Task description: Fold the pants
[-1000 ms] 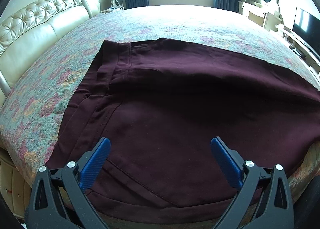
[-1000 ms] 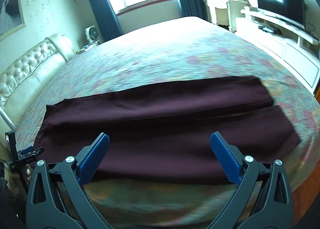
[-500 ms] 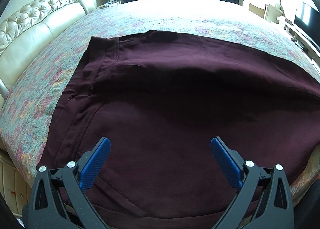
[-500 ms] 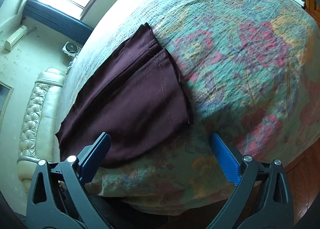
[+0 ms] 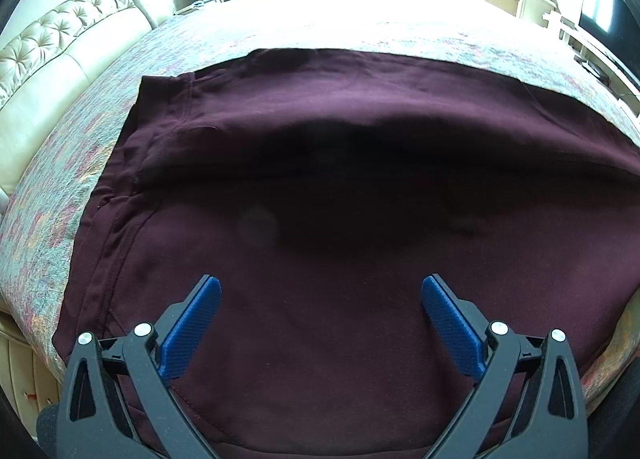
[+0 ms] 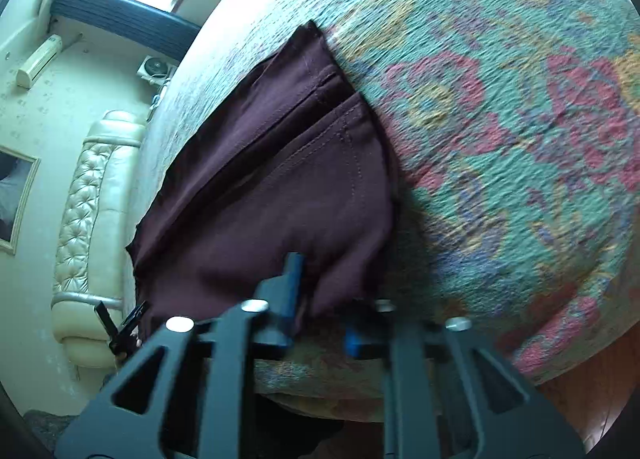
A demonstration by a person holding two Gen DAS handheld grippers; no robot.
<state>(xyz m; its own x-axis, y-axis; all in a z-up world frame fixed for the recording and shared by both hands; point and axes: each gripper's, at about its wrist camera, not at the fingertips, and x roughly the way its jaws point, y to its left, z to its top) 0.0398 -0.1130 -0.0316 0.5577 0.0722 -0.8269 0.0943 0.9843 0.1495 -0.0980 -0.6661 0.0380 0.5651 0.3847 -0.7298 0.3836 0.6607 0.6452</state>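
While our left gripper hangs wide open over the waist end of the pants, spread on the bed, our right gripper has just snapped its fingers closed on the near hem corner, so we judge the lengthwise fold can begin.

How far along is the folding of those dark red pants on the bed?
Early on. The pants lie flat on the bedspread, legs apparently folded together lengthwise. The right gripper has just closed its jaws on the hem end; the left gripper hangs open above the waist end. The crosswise folds remain.
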